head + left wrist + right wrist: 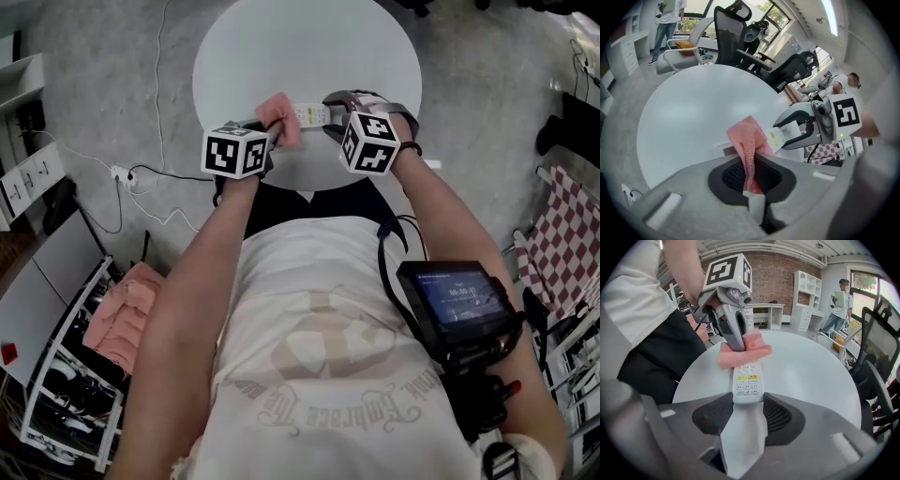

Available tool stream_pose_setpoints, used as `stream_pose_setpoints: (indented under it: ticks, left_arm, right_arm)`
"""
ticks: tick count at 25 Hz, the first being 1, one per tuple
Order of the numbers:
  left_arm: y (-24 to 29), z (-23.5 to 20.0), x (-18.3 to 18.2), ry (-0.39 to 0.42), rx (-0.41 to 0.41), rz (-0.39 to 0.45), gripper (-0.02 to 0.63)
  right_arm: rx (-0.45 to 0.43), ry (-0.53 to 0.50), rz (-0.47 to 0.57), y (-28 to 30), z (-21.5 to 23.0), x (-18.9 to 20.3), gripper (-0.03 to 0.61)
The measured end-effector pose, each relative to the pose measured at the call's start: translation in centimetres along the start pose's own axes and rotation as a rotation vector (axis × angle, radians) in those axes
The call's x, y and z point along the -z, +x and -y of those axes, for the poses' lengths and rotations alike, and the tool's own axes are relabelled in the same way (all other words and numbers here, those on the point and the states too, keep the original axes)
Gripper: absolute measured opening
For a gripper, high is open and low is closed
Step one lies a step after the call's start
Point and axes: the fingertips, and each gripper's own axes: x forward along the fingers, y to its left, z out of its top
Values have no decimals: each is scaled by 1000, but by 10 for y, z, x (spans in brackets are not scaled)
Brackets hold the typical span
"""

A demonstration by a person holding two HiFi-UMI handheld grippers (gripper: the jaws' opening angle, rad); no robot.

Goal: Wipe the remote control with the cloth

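A white remote control (746, 383) with yellow and grey buttons sticks out from between the jaws of my right gripper (748, 401), which is shut on its near end. It is held above the round white table (300, 47). A pink cloth (749, 140) hangs pinched in my left gripper (750, 171), which is shut on it. The cloth (743, 351) lies folded over the remote's far end. In the head view the remote (311, 114) bridges the left gripper (267, 131) with the cloth (279, 116) and the right gripper (333, 120).
Black office chairs (740, 35) stand beyond the table. A person (838, 305) stands at the back by white shelves (806, 296). On the floor at the left lie a power strip with cable (127, 175) and a rack with pink cloths (117, 314). A checked chair (558, 234) is at the right.
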Motion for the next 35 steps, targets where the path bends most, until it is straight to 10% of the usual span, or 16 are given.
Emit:
stream_pose_setpoints:
  ticks: [15,35]
  left_arm:
    - [-21,-39,10,-177,-46,189,18]
    - [-148,-67,85,-353,43,556,18]
  right_arm:
    - [37,33,-41,-22,-1,29,252]
    - [39,-90,-531,25,3,-18,255]
